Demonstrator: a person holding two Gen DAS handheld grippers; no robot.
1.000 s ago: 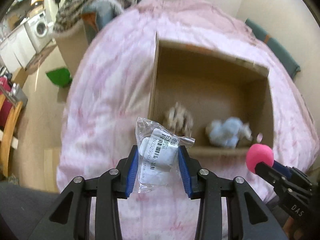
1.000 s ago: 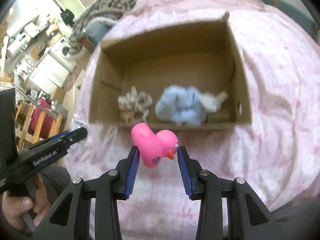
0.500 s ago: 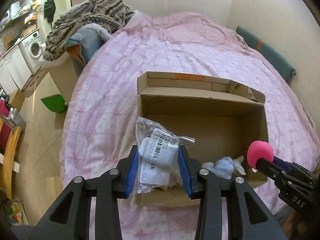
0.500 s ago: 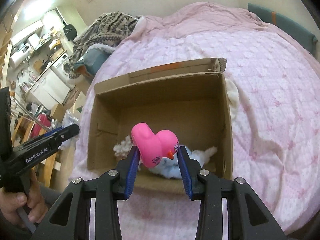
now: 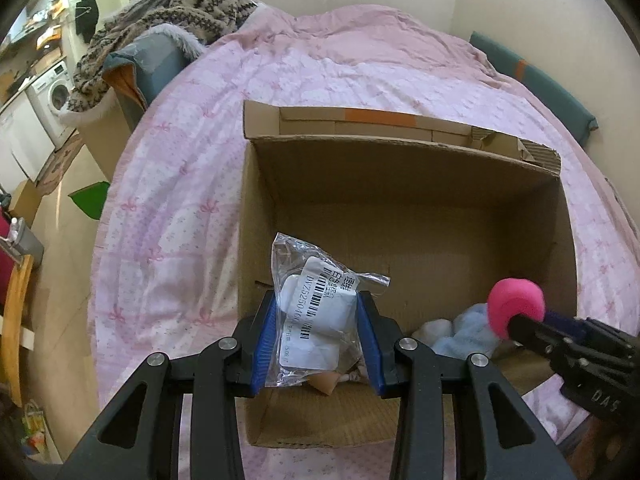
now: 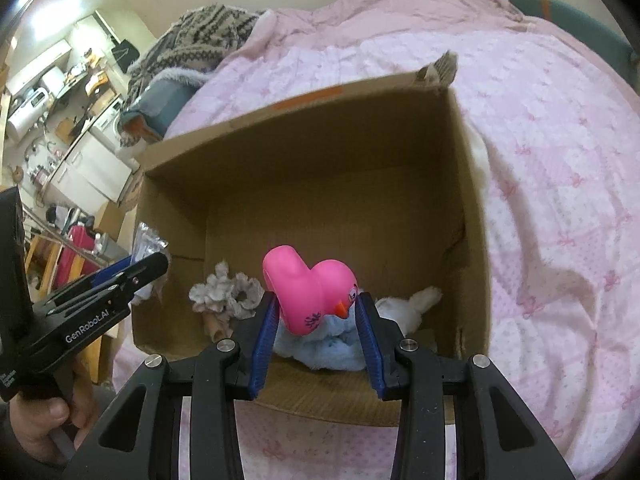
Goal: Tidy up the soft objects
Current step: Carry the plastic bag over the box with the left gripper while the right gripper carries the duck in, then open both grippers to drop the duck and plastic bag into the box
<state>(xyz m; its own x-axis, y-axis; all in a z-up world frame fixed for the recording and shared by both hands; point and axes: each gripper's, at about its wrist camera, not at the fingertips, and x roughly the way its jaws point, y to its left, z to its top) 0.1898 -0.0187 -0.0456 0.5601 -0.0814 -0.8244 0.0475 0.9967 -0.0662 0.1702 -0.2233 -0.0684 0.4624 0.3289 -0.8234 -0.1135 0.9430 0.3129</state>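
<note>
Cardboard fills the left wrist view: one open box [image 5: 404, 216] sits on the pink bed [image 5: 168, 200]. The left gripper [image 5: 318, 336] is clenched on one clear bag [image 5: 316, 304] with a barcode label, held over the box's near left corner, just above the rim. Low in the box lies one blue plush [image 5: 464, 332], partly hidden. At the right edge the other gripper pokes in, with the pink duck [image 5: 516, 306] at its tip.

From the right wrist view, the right gripper [image 6: 318, 332] is grasping one pink duck [image 6: 310, 294] by its sides, beak pointing right, over the near edge of the box [image 6: 320, 184]. Below it rest the blue plush [image 6: 320, 344] and one grey frilly toy [image 6: 226, 294], with a white furry bit [image 6: 408, 306] beside the blue one; I cannot tell whether that is a separate thing. The left gripper [image 6: 160, 266] and its bag show at the left wall.

So I count two things in the air and at least two already in the box. The step in hand looks like the drop-off: both loads are over the opening. Next, I'd judge, each gripper needs to dip a little past the rim and let go, the bag toward the bare left floor, the duck onto or beside the plush. The duck may roll; the slick bag could cling to a pad.
</note>
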